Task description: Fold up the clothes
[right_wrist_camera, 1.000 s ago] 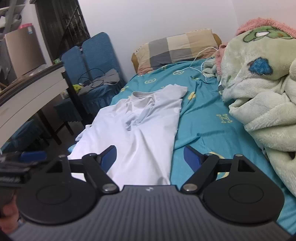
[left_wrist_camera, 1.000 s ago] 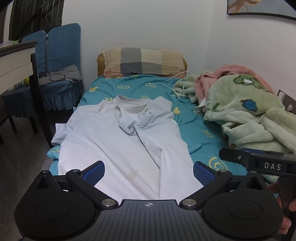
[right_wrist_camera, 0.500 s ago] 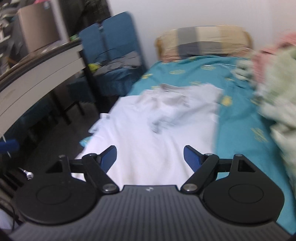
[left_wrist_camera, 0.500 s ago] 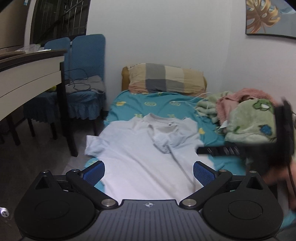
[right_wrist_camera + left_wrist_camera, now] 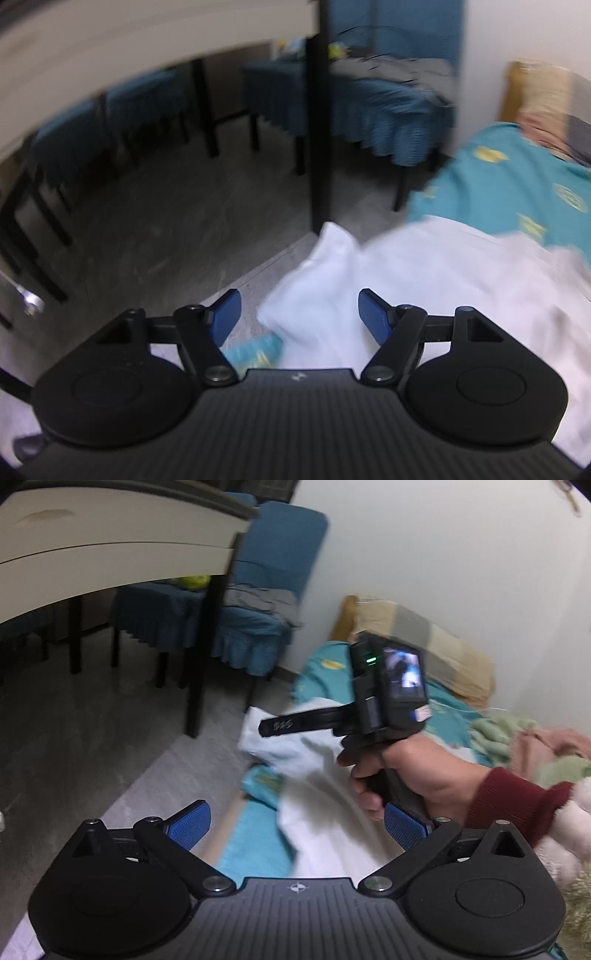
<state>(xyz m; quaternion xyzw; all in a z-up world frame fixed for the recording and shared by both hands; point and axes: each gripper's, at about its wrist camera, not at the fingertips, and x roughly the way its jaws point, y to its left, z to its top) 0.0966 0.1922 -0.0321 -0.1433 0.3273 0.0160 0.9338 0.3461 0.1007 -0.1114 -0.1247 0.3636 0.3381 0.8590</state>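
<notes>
While both views are smearing from motion, I'm reading what I can, using the bed (image 5: 255, 834) as reference.

Left wrist view: left gripper (image 5: 295, 821) is standing wide, nothing between the pads. White shirt (image 5: 332, 823) is lying on the bed's near edge, one sleeve (image 5: 266, 738) drooping over the side toward the floor. Right hand (image 5: 402, 771), dark red cuff, is holding the right gripper (image 5: 266, 726) over that sleeve; from this side I can't tell its jaw state. Handwritten mark on its finger bar is reading something like "DAS", blurred. Small screen on its camera is lit, green LED beside it.

Right wrist view: right gripper (image 5: 299, 315) is closing, jaws half-wide, pads not pressing anything. Sleeve (image 5: 325, 280) is sitting just past and between the tips, off the bed's edge. Blue-covered chair (image 5: 384, 103) and dark table leg (image 5: 319, 140) are standing beyond the bed on the floor side.

Risks, my judgement:
- jaws closing short of the fabric, pinching air
- grabbing one layer only, sleeve slipping mid-fold
- pulling the shirt off the bed, since it's already overhanging
- grippers crowding each other over the same sleeve

No brand readable.
</notes>
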